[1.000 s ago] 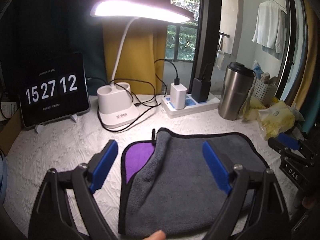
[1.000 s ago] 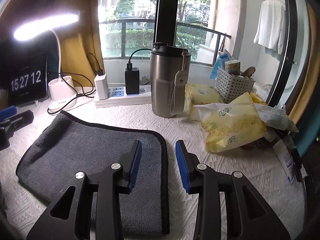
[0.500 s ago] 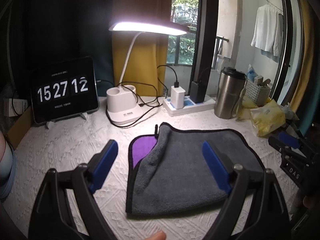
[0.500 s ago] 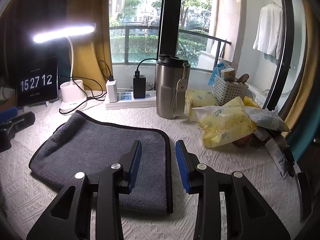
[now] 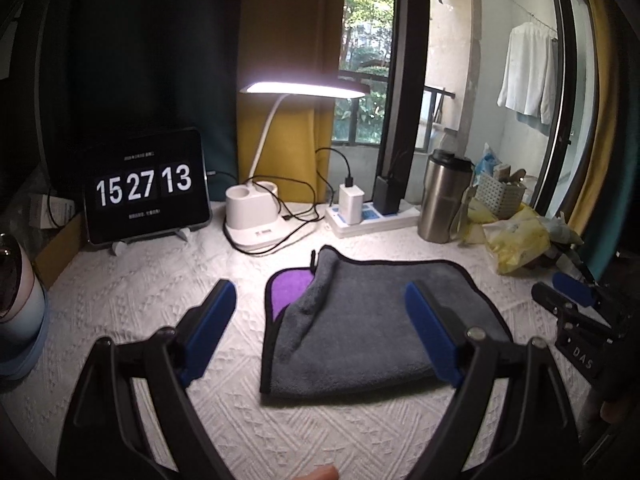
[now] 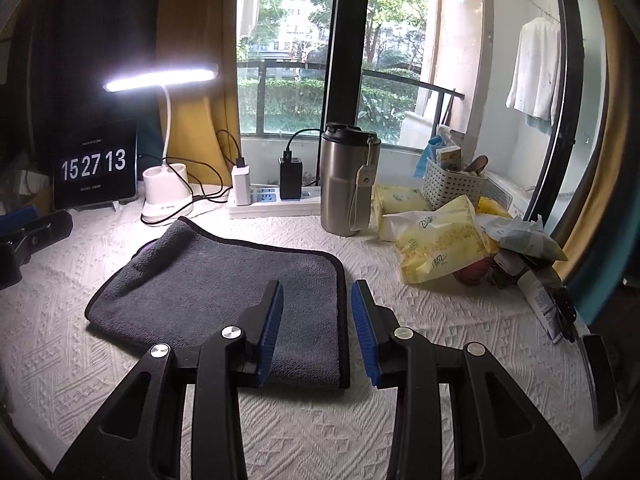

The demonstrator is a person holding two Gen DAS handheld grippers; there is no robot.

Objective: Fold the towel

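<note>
A grey towel (image 5: 360, 320) with black trim lies folded on the white textured tablecloth; a purple patch of its inner side (image 5: 290, 286) shows at its left edge. It also shows in the right wrist view (image 6: 224, 280). My left gripper (image 5: 320, 312) is wide open and empty, held above and short of the towel's near edge. My right gripper (image 6: 316, 312) is open with a narrower gap, empty, above the towel's near right corner. Neither touches the towel.
Behind the towel stand a lit desk lamp (image 5: 256, 224), a tablet clock (image 5: 146, 188), a power strip with chargers (image 5: 372, 216) and a steel tumbler (image 5: 444, 200). Yellow tissue packs (image 6: 440, 244) and a white basket (image 6: 452, 184) crowd the right. A white-blue container (image 5: 20, 312) sits left.
Both grippers have pulled back and up from the towel, so it looks smaller and farther away. The towel has not moved. The clock went from 12 to 13.
</note>
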